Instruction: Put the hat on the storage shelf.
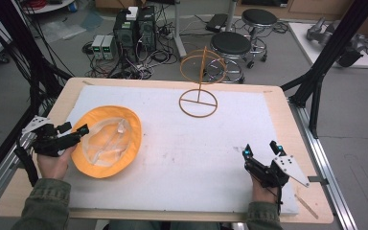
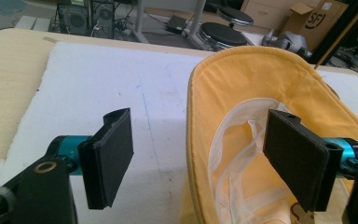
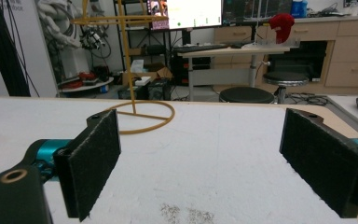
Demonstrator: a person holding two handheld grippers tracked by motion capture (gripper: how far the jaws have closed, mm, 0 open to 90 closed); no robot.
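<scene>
Straddling yellow hat (image 1: 106, 142) brim, left claw (image 1: 78, 132), wire stand (image 1: 199, 79) beyond

From overhead, the high view looks down my counter (image 1: 278, 103). My left gripper's camera sits close over the hat (image 2: 261, 79); my right's faces the stand (image 3: 135, 112), which the high view shares.

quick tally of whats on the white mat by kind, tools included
yellow hat: 1
orange wire stand: 1
hand-held tools: 2, left tool and right tool
total: 4
</scene>
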